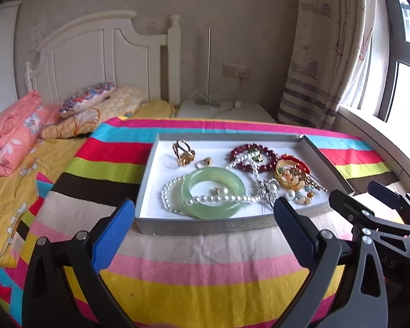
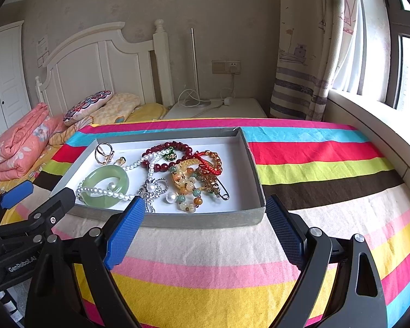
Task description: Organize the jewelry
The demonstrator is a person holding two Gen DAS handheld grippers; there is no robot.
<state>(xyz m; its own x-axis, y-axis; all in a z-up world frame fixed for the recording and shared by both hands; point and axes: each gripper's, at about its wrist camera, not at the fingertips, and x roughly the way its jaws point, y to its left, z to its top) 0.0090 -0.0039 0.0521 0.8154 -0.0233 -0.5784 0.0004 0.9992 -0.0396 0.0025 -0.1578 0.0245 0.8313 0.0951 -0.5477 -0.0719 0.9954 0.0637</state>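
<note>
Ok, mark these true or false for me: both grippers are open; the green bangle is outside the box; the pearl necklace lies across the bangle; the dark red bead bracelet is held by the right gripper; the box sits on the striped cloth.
1. Both grippers, left gripper and right gripper, are open: true.
2. The green bangle is outside the box: false, it lies inside.
3. The pearl necklace lies across the bangle: true.
4. The right gripper holds the red bead bracelet: false, it lies in the box.
5. The box sits on the striped cloth: true.
</note>
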